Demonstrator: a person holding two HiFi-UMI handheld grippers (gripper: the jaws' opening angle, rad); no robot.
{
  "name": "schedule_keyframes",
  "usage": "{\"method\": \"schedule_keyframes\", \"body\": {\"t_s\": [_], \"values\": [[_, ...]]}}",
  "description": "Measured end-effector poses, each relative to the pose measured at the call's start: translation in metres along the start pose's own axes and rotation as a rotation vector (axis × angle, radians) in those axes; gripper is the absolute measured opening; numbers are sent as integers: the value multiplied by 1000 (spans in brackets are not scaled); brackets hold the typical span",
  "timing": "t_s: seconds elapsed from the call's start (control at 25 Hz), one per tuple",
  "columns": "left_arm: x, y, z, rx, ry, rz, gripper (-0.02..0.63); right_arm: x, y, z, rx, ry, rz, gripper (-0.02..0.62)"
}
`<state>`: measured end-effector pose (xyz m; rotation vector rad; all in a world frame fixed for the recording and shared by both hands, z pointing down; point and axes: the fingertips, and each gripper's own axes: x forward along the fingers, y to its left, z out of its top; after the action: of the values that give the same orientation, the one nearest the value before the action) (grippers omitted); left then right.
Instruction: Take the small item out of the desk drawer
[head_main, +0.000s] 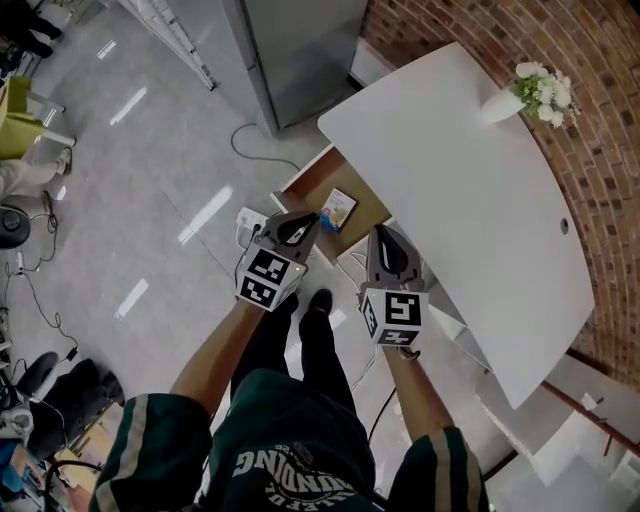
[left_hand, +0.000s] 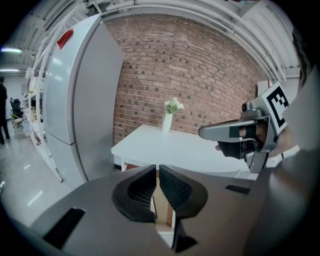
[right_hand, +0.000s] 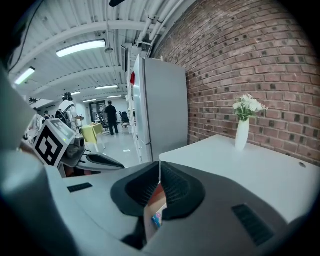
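Observation:
The desk drawer (head_main: 365, 205) stands pulled out under the left end of the white desk (head_main: 470, 200). A small flat item (head_main: 339, 209) with a blue picture lies inside it on the brown bottom. My left gripper (head_main: 305, 222) hovers above the drawer's near edge, shut, nothing between its pads (left_hand: 145, 192). My right gripper (head_main: 380, 232) hangs beside it over the desk's edge, also shut and holding nothing. Below the right gripper's (right_hand: 160, 167) closed tips, the item (right_hand: 156, 218) shows in the drawer. Through the left gripper's (left_hand: 158, 167) gap I see the drawer (left_hand: 162, 210).
A white vase of flowers (head_main: 540, 92) stands at the desk's far end by the brick wall. A tall grey cabinet (head_main: 300, 50) stands beyond the drawer. A power strip (head_main: 250, 222) and cable lie on the floor left of the drawer. My legs stand below the grippers.

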<state>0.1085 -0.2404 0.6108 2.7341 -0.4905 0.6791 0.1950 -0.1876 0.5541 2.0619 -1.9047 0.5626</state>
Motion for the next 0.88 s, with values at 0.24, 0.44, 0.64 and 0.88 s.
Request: {"method": "schedule_keyframes", "body": {"t_s": [0.24, 0.44, 0.64, 0.88], "values": [[17, 0, -28, -5, 40, -8, 18, 17, 1, -20, -3, 31, 16, 25], [32, 6, -40, -27, 39, -25, 25, 29, -2, -38, 32, 52, 6, 25], [45, 8, -60, -28, 73, -28, 57, 36, -6, -59, 56, 73, -10, 25], [61, 12, -75, -32, 119, -18, 120, 41, -12, -76, 87, 93, -30, 25]]}}
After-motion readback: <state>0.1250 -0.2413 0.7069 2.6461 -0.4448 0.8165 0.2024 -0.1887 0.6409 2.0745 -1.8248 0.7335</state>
